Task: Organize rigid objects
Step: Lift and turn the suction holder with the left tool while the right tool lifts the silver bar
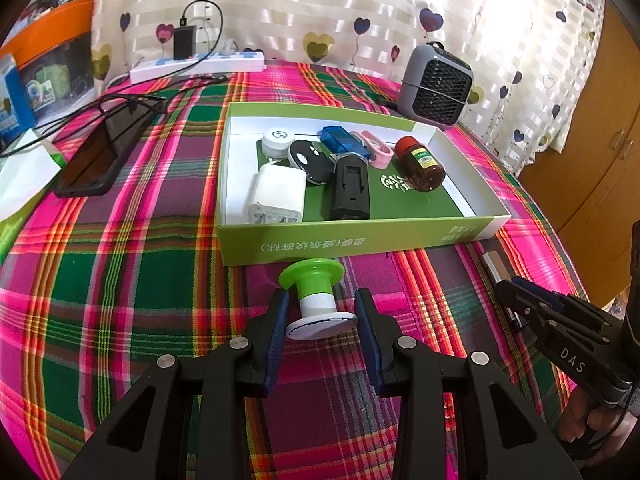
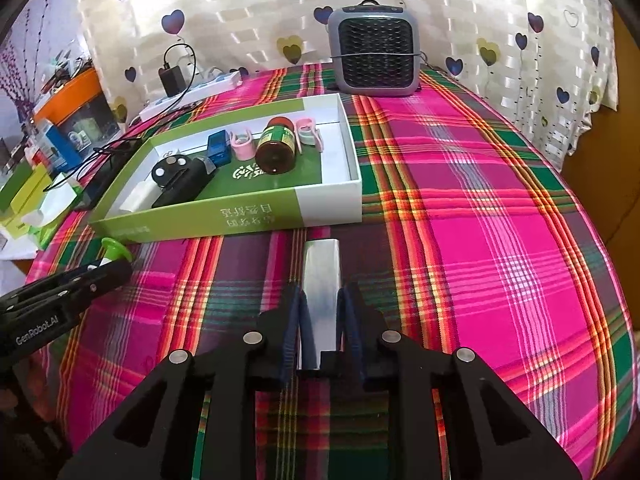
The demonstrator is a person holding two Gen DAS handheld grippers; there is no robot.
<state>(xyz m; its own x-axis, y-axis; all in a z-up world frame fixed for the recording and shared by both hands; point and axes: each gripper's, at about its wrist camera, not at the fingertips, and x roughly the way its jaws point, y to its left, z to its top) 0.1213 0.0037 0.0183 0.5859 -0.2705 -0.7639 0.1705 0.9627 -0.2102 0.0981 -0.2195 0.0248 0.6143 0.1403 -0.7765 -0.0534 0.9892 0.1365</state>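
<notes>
This looks like a room in a home. A pink-and-green plaid cloth [image 1: 140, 240] covers the tabletop. Behind it hangs a cream curtain printed with hearts [image 1: 320, 8]; a wooden cupboard [image 1: 592, 152] stands at the far right, and a white power strip [image 1: 200, 65] lies at the far left.

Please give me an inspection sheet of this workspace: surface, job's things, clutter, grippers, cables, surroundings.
Surface: plaid tablecloth, no spills seen.
Job's things: green box holds a white charger, brown bottle and other small items; green-and-white spool and silver bar lie outside.
Clutter: boxes at the left edge.
Grippers: left gripper straddles the spool, pads apart from it; right gripper shut on the silver bar.
Cables: black cords by the power strip.
Surroundings: grey fan, heart curtain.
</notes>
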